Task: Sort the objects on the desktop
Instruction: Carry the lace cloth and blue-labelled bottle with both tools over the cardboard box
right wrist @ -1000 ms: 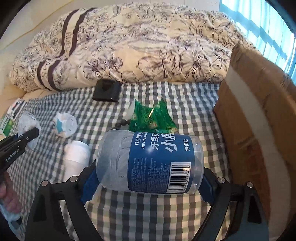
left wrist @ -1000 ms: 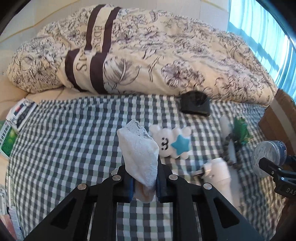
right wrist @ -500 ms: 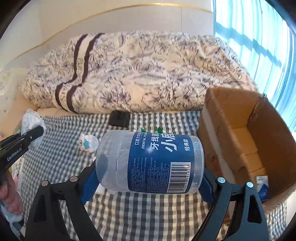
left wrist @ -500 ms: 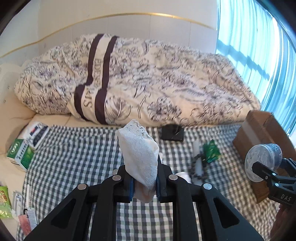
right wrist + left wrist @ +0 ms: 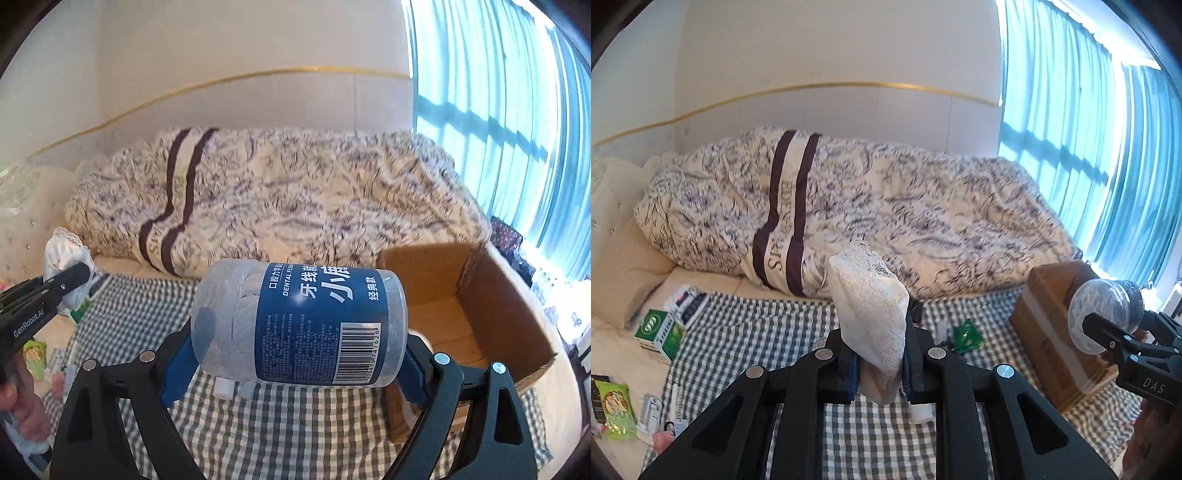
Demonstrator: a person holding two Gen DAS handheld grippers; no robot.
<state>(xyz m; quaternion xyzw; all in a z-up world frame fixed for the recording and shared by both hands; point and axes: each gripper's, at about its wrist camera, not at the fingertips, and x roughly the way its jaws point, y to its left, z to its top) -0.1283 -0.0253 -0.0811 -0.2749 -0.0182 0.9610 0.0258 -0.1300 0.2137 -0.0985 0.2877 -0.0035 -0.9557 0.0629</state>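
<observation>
You face a bed pushed against a pale wall (image 5: 831,48) crossed by a thin gold trim line (image 5: 849,85). A bunched floral quilt (image 5: 923,221) with two dark stripes lies along the wall side, and a grey-and-white checked sheet (image 5: 746,332) covers the near mattress. To your left a cream tufted headboard (image 5: 605,192) rises; beside it lies a cream pillow (image 5: 624,273). To your right, daylight pours through sheer turquoise curtains (image 5: 1089,147) over a tall window, and the window bars throw shadow stripes across the fabric
</observation>
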